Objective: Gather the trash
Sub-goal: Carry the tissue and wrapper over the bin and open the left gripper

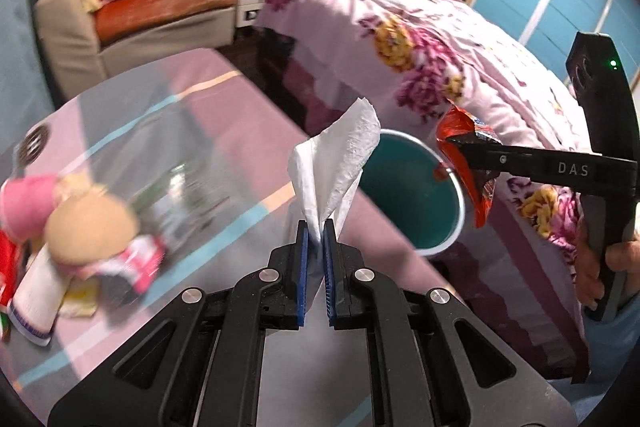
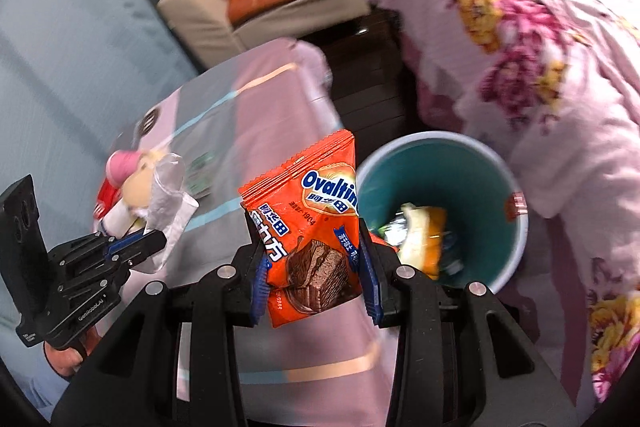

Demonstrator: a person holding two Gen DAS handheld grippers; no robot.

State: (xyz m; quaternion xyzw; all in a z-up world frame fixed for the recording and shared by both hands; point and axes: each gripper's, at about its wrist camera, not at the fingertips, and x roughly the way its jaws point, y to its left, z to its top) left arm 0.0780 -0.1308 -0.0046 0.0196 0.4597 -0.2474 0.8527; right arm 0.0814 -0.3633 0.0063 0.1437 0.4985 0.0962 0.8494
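Observation:
My left gripper point(image 1: 316, 227) is shut on a crumpled white tissue point(image 1: 340, 155) that sticks up from its blue pads, over the table's right edge. My right gripper point(image 2: 310, 231) is shut on an orange Ovaltine wrapper point(image 2: 310, 227), held upright between its pads. A teal trash bin point(image 2: 440, 171) with a white rim stands on the floor between table and bed, with wrappers point(image 2: 420, 239) inside. In the left wrist view the bin point(image 1: 404, 195) lies just beyond the tissue, and the right gripper point(image 1: 452, 147) holds the wrapper point(image 1: 468, 171) over its rim. The left gripper point(image 2: 156, 239) with the tissue point(image 2: 168, 203) shows at the left of the right wrist view.
A table with a pink and grey cloth point(image 1: 224, 131) carries a plush doll point(image 1: 72, 211), a white tube and packets at its left end. A bed with a floral quilt point(image 1: 420, 39) runs close along the right. A sofa seat point(image 1: 160, 3) with bags stands behind.

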